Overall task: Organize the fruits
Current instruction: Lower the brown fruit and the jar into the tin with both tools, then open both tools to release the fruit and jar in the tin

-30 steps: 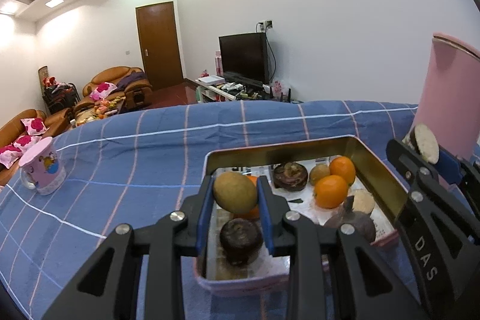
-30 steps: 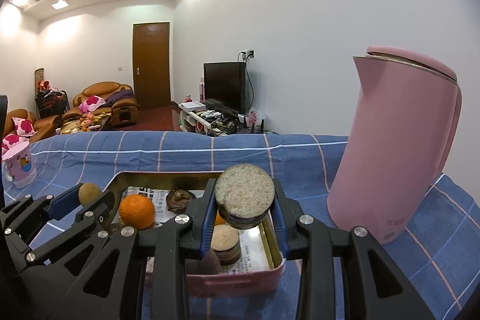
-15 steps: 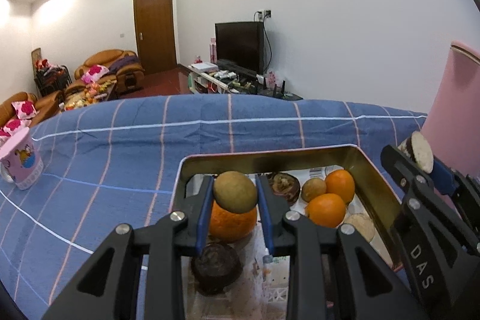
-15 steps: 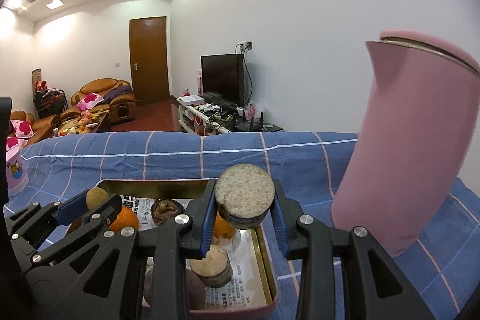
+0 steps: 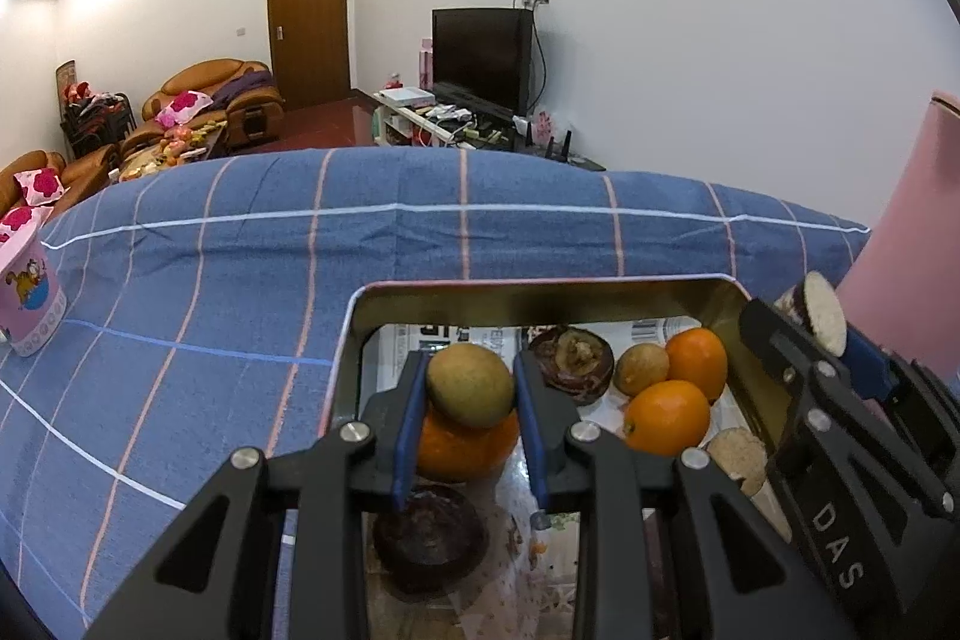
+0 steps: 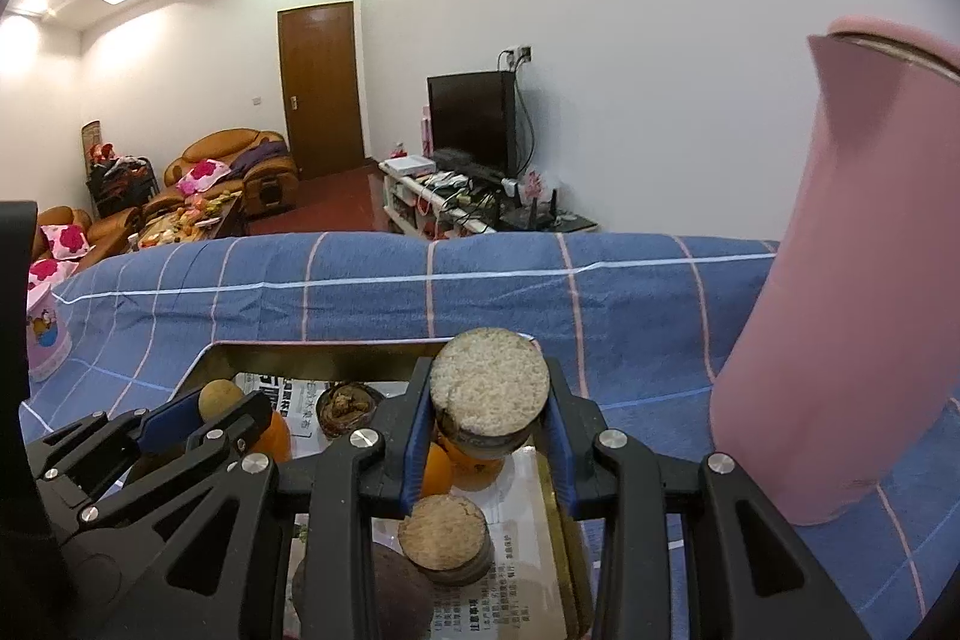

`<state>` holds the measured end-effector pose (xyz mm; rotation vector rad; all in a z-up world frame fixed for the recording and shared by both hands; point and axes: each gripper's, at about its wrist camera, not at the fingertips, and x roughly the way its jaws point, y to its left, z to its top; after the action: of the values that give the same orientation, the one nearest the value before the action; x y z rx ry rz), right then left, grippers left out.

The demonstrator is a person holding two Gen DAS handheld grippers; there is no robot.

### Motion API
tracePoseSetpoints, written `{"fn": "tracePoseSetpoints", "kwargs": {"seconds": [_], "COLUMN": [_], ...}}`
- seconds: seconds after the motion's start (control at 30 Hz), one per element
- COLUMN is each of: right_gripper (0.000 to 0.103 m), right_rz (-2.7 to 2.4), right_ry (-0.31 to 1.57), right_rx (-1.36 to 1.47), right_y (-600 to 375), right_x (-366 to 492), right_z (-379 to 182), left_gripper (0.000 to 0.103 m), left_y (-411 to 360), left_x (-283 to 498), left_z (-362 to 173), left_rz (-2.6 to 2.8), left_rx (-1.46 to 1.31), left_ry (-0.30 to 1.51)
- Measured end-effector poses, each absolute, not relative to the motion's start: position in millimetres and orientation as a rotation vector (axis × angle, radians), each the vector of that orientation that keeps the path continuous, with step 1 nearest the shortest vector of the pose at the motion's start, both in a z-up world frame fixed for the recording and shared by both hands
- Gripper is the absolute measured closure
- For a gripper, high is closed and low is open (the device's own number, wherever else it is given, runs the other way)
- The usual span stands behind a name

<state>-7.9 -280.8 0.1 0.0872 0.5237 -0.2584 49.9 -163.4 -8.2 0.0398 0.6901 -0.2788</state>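
My left gripper (image 5: 471,391) is shut on a greenish-brown round fruit (image 5: 471,383), held above an orange (image 5: 465,451) at the left side of the paper-lined metal tray (image 5: 540,285). My right gripper (image 6: 489,400) is shut on a dark-skinned cut fruit (image 6: 489,385) whose grainy beige face points at the camera, over the tray's right part (image 6: 324,349). In the tray lie two more oranges (image 5: 666,418), a small brown fruit (image 5: 642,369), two dark fruits (image 5: 573,358) and another beige-faced cut fruit (image 6: 444,526). Each view shows the other gripper (image 5: 822,334) at its edge.
A tall pink kettle (image 6: 858,310) stands close to the right of the tray. A pink cartoon cup (image 5: 27,301) sits at the far left on the blue checked cloth (image 5: 420,232). Behind the table are sofas, a door and a television.
Both grippers have moved forward and slightly down over the tray, each still holding its fruit. The kettle has slid toward the right edge of both views.
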Motion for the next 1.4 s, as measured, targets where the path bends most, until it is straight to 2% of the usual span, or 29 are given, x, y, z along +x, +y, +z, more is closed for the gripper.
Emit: {"fn": "tracePoseSetpoints", "kwargs": {"seconds": [0.63,1.2,1.33,1.4], "right_gripper": [0.067,0.066,0.061,0.042], "right_rz": [-0.092,-0.049,-0.055,-0.063], "right_ry": [0.652,0.660,0.627,0.584], "right_rx": [0.177,0.264,0.260,0.263], "right_y": [-293,-306,-306,-308], "right_x": [18,15,9,3], "right_z": [-20,-22,-17,-11], "left_gripper": [0.073,0.073,0.073,0.073], "left_y": [-163,-167,-167,-169], "left_x": [50,41,39,40], "left_z": [-9,-4,-4,-5], "left_rz": [-0.295,-0.314,-0.317,-0.320], "left_rx": [0.048,0.072,0.074,0.084], "left_ry": [0.687,0.661,0.657,0.664]}}
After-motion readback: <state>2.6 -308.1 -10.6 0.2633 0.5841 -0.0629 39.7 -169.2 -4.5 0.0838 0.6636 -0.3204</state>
